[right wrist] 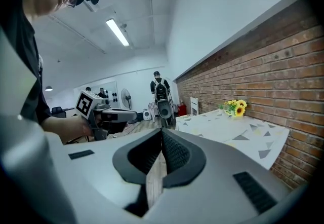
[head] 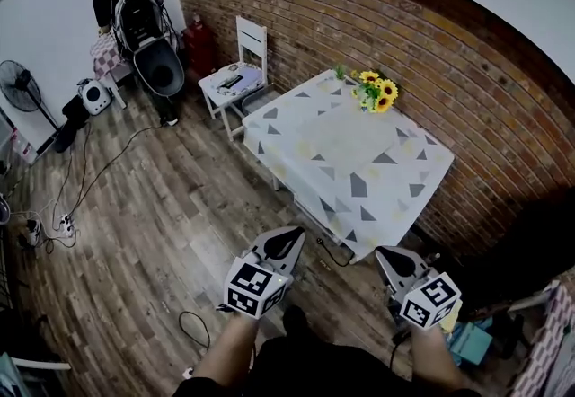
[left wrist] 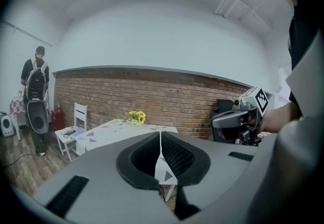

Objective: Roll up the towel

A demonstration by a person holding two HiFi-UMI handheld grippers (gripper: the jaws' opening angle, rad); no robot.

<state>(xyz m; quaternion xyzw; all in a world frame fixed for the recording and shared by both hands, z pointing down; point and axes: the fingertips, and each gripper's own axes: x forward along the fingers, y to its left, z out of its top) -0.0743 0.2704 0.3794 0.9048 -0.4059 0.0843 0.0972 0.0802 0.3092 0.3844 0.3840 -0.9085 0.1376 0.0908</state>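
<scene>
A table (head: 377, 198) with a white, triangle-patterned cloth stands against the brick wall. A paler rectangle at its middle looks like the flat towel (head: 346, 139). Both grippers hover over the wooden floor short of the table's near edge and point toward it. My left gripper (head: 289, 235) is shut and empty, its jaws closed on each other (left wrist: 160, 148). My right gripper (head: 386, 254) is shut and empty too (right wrist: 162, 143). Each gripper shows in the other's view: the right one (left wrist: 238, 119), the left one (right wrist: 109, 115).
Sunflowers (head: 375, 92) sit at the table's far edge by the brick wall (head: 296, 9). A white chair (head: 235, 76) with small items stands left of the table. A person with a backpack (head: 135, 9), a fan (head: 20, 85) and floor cables (head: 63, 224) are at the left.
</scene>
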